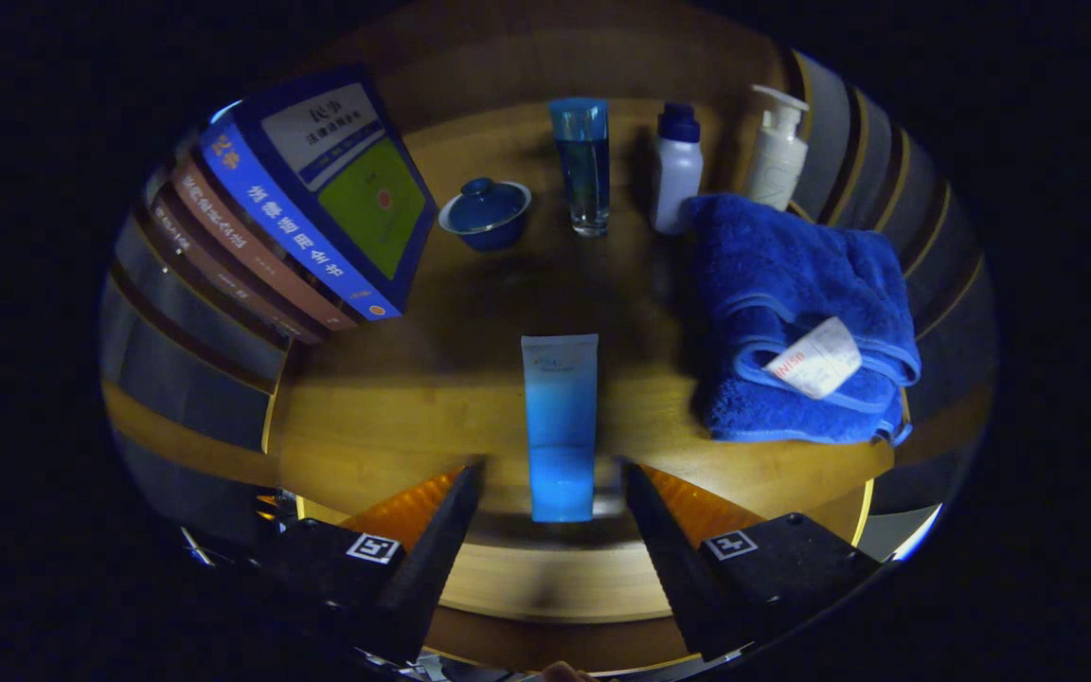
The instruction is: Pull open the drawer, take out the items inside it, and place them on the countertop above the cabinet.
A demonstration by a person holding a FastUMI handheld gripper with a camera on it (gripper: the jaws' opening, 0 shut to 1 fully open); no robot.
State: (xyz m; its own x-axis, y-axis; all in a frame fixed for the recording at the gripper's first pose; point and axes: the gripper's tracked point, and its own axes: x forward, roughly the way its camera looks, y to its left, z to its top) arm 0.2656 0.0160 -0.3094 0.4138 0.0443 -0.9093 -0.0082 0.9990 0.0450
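Note:
A blue-and-white squeeze tube (560,426) lies lengthwise on the wooden countertop (394,398), its darker blue end toward me. My gripper (552,466) is open, with that near end of the tube between the two fingers. A gap shows on each side, so neither finger (456,511) touches the tube. The tube's near end sits close to the countertop's front edge. A folded blue towel (801,322) with a white tag lies on the countertop just right of the tube.
A leaning stack of books (318,199) stands at the left. Along the back stand a blue lidded cup (486,213), a clear blue bottle (581,166), a white bottle with a blue cap (677,170) and a white pump bottle (778,147).

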